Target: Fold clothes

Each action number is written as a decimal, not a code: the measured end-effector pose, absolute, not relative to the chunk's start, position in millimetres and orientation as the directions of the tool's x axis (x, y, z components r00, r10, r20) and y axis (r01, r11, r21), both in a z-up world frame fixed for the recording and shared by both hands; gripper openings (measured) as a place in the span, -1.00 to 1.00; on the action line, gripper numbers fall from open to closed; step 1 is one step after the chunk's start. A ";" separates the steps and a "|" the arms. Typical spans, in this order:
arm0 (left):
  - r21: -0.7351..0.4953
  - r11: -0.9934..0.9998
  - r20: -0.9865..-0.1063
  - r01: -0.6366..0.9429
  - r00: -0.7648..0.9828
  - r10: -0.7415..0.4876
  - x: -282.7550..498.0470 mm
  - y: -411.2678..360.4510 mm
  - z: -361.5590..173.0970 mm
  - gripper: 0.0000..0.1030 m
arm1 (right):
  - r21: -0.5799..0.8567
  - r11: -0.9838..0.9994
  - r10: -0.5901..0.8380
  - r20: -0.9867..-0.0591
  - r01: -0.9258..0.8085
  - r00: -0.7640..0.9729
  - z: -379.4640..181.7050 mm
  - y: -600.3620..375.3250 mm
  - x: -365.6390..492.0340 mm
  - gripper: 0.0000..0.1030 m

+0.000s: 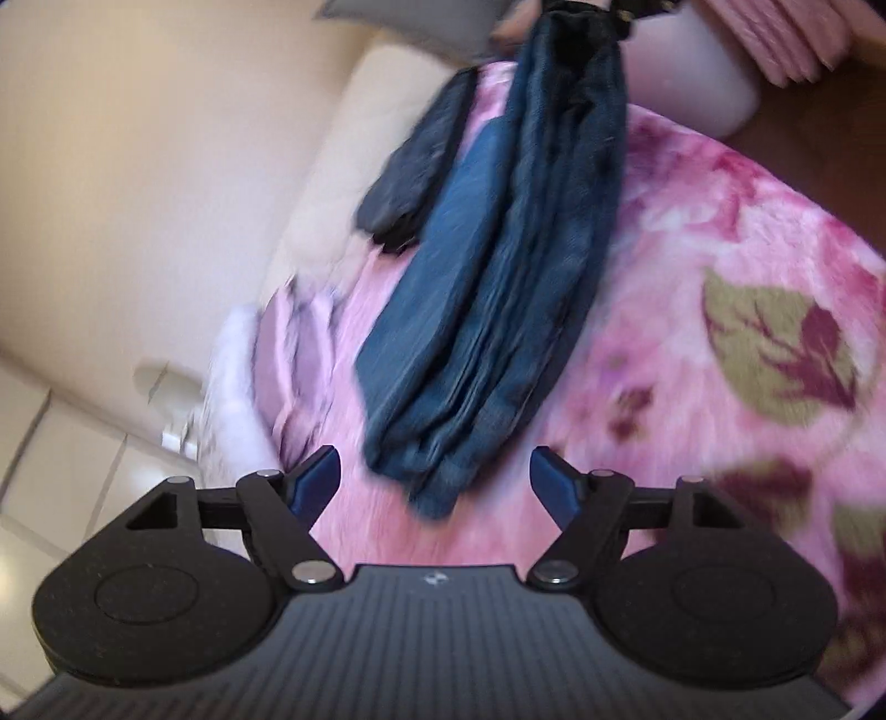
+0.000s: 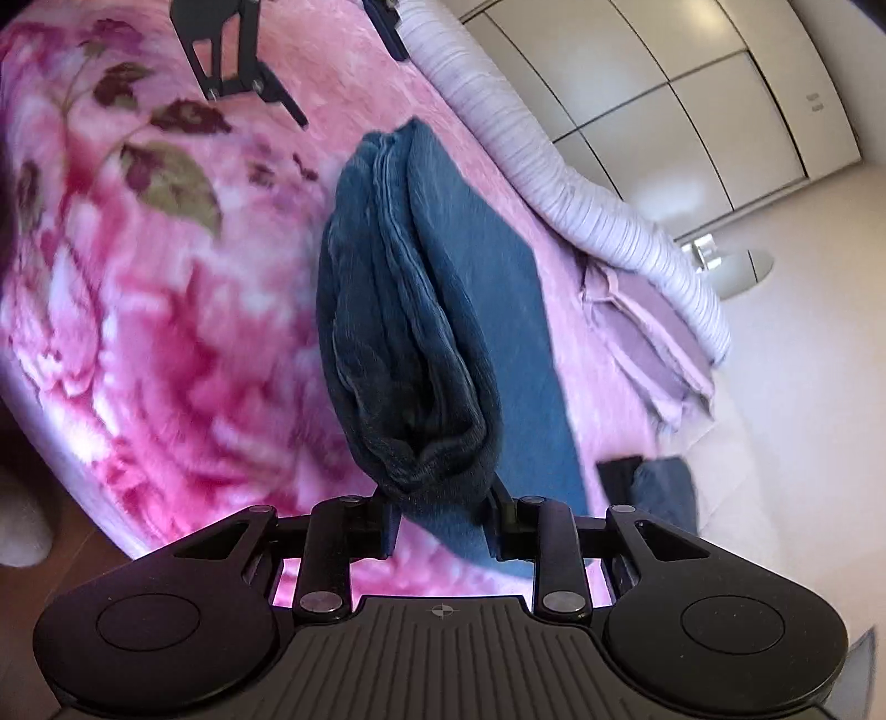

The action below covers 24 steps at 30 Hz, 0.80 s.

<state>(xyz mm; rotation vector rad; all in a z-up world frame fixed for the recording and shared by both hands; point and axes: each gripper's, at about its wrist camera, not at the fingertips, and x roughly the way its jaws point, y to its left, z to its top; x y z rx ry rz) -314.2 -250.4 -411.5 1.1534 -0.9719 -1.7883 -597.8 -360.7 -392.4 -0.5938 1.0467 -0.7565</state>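
Observation:
A dark blue garment (image 2: 410, 310), bunched into long folds, hangs above a pink flowered blanket (image 2: 138, 288) on a bed. My right gripper (image 2: 440, 526) is shut on its near end. In the left wrist view the same garment (image 1: 531, 266) stretches from the right gripper (image 1: 581, 11) at the top down to just in front of my left gripper (image 1: 434, 482). The left gripper is open and empty, its blue pads (image 1: 318, 476) apart on either side of the garment's lower end. The left gripper also shows at the top of the right wrist view (image 2: 299, 61).
A second dark folded garment (image 1: 415, 171) lies on the bed's far side, also seen in the right wrist view (image 2: 659, 487). A striped lilac pillow (image 2: 598, 221) and lilac bedding (image 2: 653, 343) lie along the bed edge. White wardrobe doors (image 2: 692, 99) stand beyond. Wooden floor (image 1: 819, 127) borders the bed.

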 end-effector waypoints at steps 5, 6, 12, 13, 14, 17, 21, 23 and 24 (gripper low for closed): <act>0.938 -0.343 -0.314 0.041 -0.310 -0.897 -332.2 -279.2 -433.4 0.41 | -0.788 0.559 -0.827 -0.511 0.258 0.233 -418.7 -348.3 -599.4 -0.44; 0.942 -0.335 -0.313 0.014 -0.316 -0.895 -334.5 -284.9 -436.6 0.41 | -0.800 0.541 -0.840 -0.499 0.261 0.214 -421.4 -344.5 -599.5 -0.44; 0.913 -0.404 -0.396 -0.047 -0.329 -0.857 -330.3 -316.4 -436.4 -0.04 | -0.833 0.467 -0.884 -0.431 0.298 0.179 -430.7 -318.8 -582.6 0.11; 0.901 -0.430 -0.424 -0.052 -0.306 -0.852 -330.0 -320.5 -437.5 -0.18 | -0.839 0.465 -0.885 -0.429 0.284 0.181 -435.9 -316.2 -577.7 0.19; 0.895 -0.444 -0.437 -0.048 -0.302 -0.847 -328.5 -321.5 -437.4 -0.22 | -0.844 0.464 -0.885 -0.429 0.269 0.180 -441.0 -314.9 -573.0 0.24; 0.887 -0.462 -0.448 -0.017 -0.282 -0.849 -329.3 -320.3 -435.2 -0.35 | -0.833 0.481 -0.877 -0.452 0.275 0.165 -446.0 -330.8 -567.6 -0.29; 0.847 -0.520 -0.484 0.111 -0.244 -0.840 -338.6 -313.2 -416.4 -0.45 | -0.822 0.468 -0.884 -0.427 0.326 0.191 -412.6 -355.5 -585.4 -0.46; 0.814 -0.553 -0.505 0.177 -0.254 -0.825 -351.3 -305.6 -408.7 -0.45 | -0.838 0.434 -0.901 -0.399 0.330 0.173 -398.6 -370.9 -597.1 -0.46; 0.803 -0.563 -0.510 0.196 -0.264 -0.819 -357.9 -300.9 -407.1 -0.45 | -0.837 0.427 -0.904 -0.400 0.341 0.152 -395.4 -378.8 -602.7 -0.45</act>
